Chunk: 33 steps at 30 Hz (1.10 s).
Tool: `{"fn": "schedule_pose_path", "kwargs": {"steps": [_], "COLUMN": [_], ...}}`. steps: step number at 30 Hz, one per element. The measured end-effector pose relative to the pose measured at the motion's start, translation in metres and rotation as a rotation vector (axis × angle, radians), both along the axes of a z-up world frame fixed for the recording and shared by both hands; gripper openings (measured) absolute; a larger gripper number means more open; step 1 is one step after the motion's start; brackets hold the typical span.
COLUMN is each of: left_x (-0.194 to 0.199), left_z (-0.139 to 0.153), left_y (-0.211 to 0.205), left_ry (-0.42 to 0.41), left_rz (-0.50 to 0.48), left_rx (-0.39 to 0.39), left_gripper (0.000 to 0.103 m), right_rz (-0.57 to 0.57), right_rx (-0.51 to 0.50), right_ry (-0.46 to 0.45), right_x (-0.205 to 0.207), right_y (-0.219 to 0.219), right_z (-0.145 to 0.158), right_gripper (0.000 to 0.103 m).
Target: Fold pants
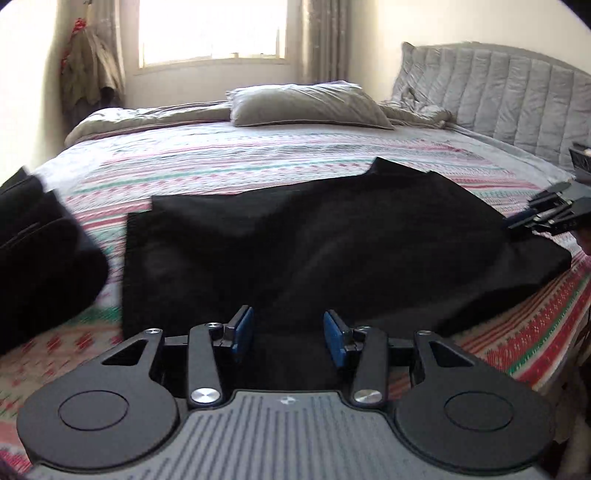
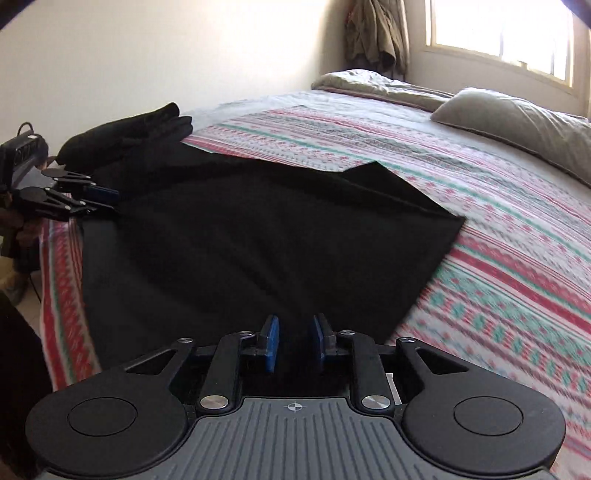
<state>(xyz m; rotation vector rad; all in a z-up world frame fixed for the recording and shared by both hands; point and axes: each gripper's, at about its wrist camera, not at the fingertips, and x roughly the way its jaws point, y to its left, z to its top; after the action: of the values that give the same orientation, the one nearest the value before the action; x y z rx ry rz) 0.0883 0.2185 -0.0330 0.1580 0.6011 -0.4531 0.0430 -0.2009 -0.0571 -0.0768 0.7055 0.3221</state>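
Blue pads of the left gripper [image 1: 289, 338] stand apart over the near edge of the black pants [image 1: 314, 243], with nothing pinched between them. Pads of the right gripper [image 2: 294, 345] stand closer together, also parted and empty, above the same cloth. These pants lie spread flat, folded over, on the striped bed [image 1: 258, 162], near its front edge. To the left sits a pile of dark clothes [image 2: 129, 129]. 1 grey pillow [image 1: 306, 105] rests by the window [image 1: 212, 31].
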Motion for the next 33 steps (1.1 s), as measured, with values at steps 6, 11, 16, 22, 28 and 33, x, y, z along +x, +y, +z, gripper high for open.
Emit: {"fn": "schedule_pose_path", "kwargs": {"steps": [6, 11, 16, 22, 28, 33], "left_x": [-0.002, -0.003, -0.005, -0.014, -0.023, -0.033], "left_z": [0.012, 0.019, 0.019, 0.009, -0.001, -0.005], "left_y": [-0.013, -0.06, -0.11, -0.156, -0.192, -0.221], "left_ry": [0.012, 0.014, 0.007, 0.003, 0.008, -0.028], "left_rz": [0.028, -0.046, -0.134, -0.231, -0.332, -0.405], "left_rx": [-0.026, -0.036, -0.028, -0.009, 0.02, 0.06], "left_gripper": [0.047, 0.059, 0.073, 0.081, 0.082, 0.082], "right_rz": [-0.083, -0.184, -0.224, -0.235, -0.202, -0.195], "right_rx": [-0.028, 0.16, 0.366, 0.476, 0.544, 0.601], "right_ry": [0.041, 0.144, 0.272, 0.36, 0.418, 0.387], "right_x": [-0.02, -0.023, -0.021, -0.027, -0.03, -0.03], "right_y": [-0.02, -0.037, -0.047, -0.054, -0.053, -0.055], "right_z": [0.014, 0.03, 0.025, 0.014, 0.001, 0.009], "right_gripper": [0.038, 0.043, 0.043, 0.043, 0.037, 0.022]}}
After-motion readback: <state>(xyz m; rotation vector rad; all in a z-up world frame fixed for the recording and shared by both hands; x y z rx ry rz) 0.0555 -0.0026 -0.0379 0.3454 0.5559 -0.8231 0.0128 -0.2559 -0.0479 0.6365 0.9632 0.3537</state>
